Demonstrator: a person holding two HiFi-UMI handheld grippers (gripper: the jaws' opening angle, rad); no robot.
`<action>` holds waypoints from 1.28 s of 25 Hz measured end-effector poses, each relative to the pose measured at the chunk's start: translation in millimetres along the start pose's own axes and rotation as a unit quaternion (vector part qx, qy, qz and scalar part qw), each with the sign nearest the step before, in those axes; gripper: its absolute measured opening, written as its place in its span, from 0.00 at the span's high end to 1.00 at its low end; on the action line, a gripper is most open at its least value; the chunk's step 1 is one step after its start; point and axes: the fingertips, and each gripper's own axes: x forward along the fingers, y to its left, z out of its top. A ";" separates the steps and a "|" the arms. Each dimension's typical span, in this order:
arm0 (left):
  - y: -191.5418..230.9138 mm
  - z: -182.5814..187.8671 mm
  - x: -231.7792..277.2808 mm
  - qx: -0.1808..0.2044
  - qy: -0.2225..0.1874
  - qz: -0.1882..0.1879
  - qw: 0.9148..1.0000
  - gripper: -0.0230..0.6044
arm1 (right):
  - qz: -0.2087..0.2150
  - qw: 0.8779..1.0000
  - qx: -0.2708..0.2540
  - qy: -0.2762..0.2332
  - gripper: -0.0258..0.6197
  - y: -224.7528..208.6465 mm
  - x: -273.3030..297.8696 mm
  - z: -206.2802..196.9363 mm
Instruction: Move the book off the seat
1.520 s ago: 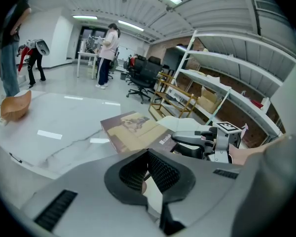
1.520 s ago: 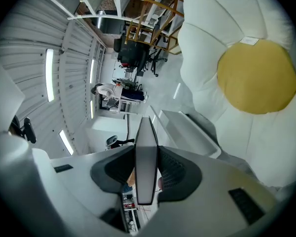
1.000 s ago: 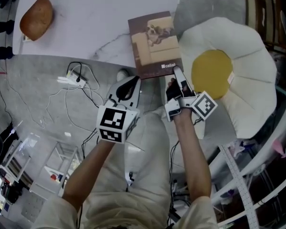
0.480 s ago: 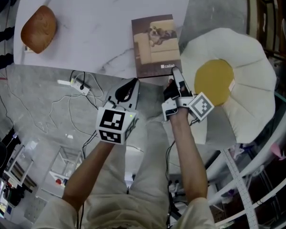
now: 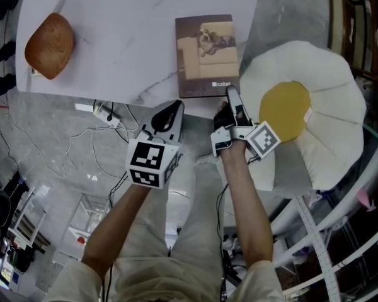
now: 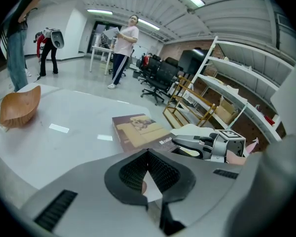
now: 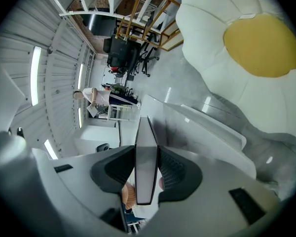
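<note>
The brown book (image 5: 208,52), with a dog on a sofa on its cover, lies flat on the white marble table (image 5: 126,36) near its front edge. My right gripper (image 5: 232,98) is shut on the book's near right corner. In the right gripper view the book's edge (image 7: 147,147) sits clamped between the pads of that gripper (image 7: 147,169). My left gripper (image 5: 170,111) is shut and empty, just left of the right one, in front of the table. The left gripper view shows its jaws (image 6: 148,154) closed, with the book (image 6: 138,132) and right gripper (image 6: 182,141) beyond.
The seat with the egg-shaped cushion (image 5: 315,106) stands right of the table and my right hand. A brown bowl-like object (image 5: 49,36) rests at the table's left end. Cables and a power strip (image 5: 91,107) lie on the floor. People stand far off (image 6: 122,43).
Both grippers have moved forward toward the table. The book, which overhung the table's front edge, has gone with the right gripper and now lies further onto the top.
</note>
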 end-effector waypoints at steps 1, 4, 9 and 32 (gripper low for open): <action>1.7 1.2 1.0 -0.001 0.000 0.000 1.000 0.95 | -0.003 1.000 -0.002 0.000 0.73 0.6 2.8 -1.4; 4.8 3.2 3.0 -0.005 0.002 -0.001 1.000 0.95 | -0.017 1.000 -0.008 0.002 0.73 -1.2 9.5 -7.4; 13.0 2.6 3.1 -0.009 0.002 0.001 1.000 0.94 | -0.036 0.999 -0.007 0.022 0.73 -13.6 15.2 -22.8; 29.8 -6.8 -7.5 -0.038 -0.010 0.025 0.999 0.95 | -0.210 0.954 -0.016 0.212 0.62 -73.6 8.4 -95.8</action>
